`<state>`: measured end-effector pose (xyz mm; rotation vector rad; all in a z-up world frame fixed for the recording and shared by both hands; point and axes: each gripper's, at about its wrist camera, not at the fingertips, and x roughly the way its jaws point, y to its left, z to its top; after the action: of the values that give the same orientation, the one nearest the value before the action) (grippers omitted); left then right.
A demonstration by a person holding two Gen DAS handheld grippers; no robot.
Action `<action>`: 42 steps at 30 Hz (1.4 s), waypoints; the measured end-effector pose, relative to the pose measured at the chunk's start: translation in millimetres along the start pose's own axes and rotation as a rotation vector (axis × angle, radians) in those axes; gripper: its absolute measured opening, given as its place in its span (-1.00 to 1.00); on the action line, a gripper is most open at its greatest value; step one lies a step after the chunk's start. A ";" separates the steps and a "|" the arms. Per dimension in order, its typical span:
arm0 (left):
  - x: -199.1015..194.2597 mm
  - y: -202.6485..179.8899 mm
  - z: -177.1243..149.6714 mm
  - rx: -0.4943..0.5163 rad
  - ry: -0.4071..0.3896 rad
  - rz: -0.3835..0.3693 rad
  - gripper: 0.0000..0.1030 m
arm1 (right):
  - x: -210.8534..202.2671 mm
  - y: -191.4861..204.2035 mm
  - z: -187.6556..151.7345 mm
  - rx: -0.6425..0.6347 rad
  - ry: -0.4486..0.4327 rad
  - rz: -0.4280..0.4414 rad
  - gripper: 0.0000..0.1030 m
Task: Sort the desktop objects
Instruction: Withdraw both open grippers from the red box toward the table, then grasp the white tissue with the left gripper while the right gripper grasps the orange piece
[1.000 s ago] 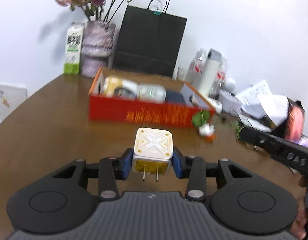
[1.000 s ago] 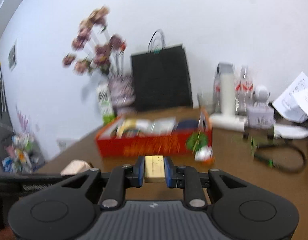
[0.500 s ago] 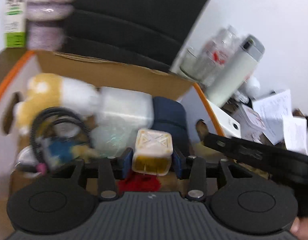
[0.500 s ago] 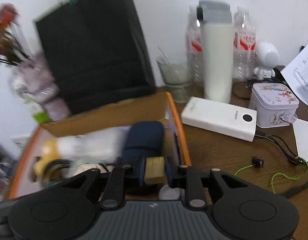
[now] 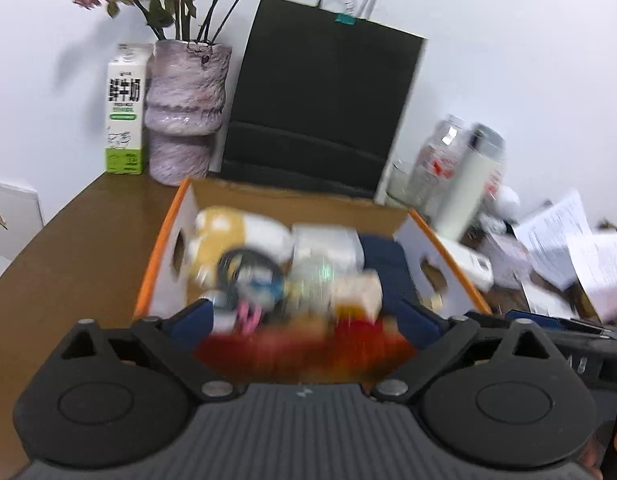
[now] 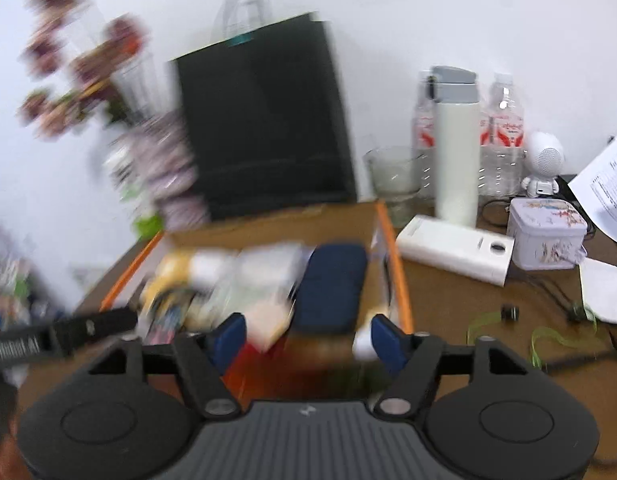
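Observation:
The orange-rimmed cardboard box point(image 5: 164, 240) holds several objects: a yellow-and-white plush toy point(image 5: 228, 232), a black cable coil point(image 5: 248, 268), a dark blue case point(image 5: 388, 264) and the white-and-yellow plug adapter point(image 5: 356, 292), blurred, lying loose inside. My left gripper point(image 5: 304, 320) is open and empty just in front of the box. My right gripper point(image 6: 306, 336) is open and empty at the box's point(image 6: 392, 240) near right corner, close to the blue case point(image 6: 332, 284). The small wooden block is too blurred to pick out.
A black paper bag point(image 5: 320, 108), a purple vase point(image 5: 184, 108) with flowers and a milk carton point(image 5: 124, 112) stand behind the box. A white power bank point(image 6: 452, 250), a tin point(image 6: 546, 234), a thermos point(image 6: 456, 148), bottles, a glass, papers and cables crowd the right side.
Both grippers have opened and pulled back from over the box. The plug adapter left the left gripper and lies in the box; the wooden block left the right gripper.

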<state>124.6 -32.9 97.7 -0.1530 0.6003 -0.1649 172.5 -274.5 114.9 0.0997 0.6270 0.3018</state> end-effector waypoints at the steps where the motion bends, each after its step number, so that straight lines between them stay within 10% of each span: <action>1: -9.9 -0.8 -11.5 0.028 -0.003 -0.004 1.00 | -11.0 6.4 -16.8 -0.028 0.007 0.008 0.44; 11: -80.8 -1.3 -137.3 0.097 0.017 0.061 1.00 | -81.4 29.7 -139.0 0.022 0.102 0.036 0.52; 19: -89.1 1.8 -163.6 0.099 0.072 0.073 1.00 | -102.5 40.0 -176.5 -0.019 0.078 -0.040 0.54; 37: -55.8 -13.0 -115.5 0.131 -0.036 -0.021 0.98 | -33.5 3.7 -95.0 -0.155 -0.018 -0.144 0.42; 42: -22.5 -22.4 -88.1 0.123 -0.017 -0.071 0.89 | 12.2 -10.4 -75.3 -0.149 0.033 -0.115 0.10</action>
<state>53.4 -58.6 42.5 -0.0566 0.5667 -0.2690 140.0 -280.6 45.4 -0.0843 0.6384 0.2379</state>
